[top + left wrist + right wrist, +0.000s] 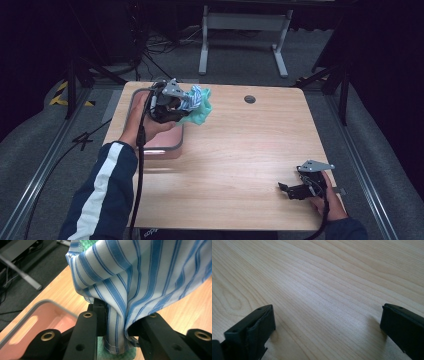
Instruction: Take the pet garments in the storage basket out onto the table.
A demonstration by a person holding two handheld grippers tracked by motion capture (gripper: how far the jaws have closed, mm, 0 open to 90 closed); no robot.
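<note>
Cloths: left claw [186, 102] pinched striped cloth [140, 277] with green cloth [200, 112] | right claw [290, 190] spread on tabletop [240, 150] | advice: clear pink bin [167, 145] rim before lowering.

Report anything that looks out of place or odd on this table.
Nothing looks damaged or spilled. The left tool holds a bunched striped cloth and a green cloth above the table, beside the pink bin.

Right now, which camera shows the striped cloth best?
The left gripper view: the striped cloth fills it, pinched between the black jaws. The high view shows it small, bunched at the left gripper.
</note>
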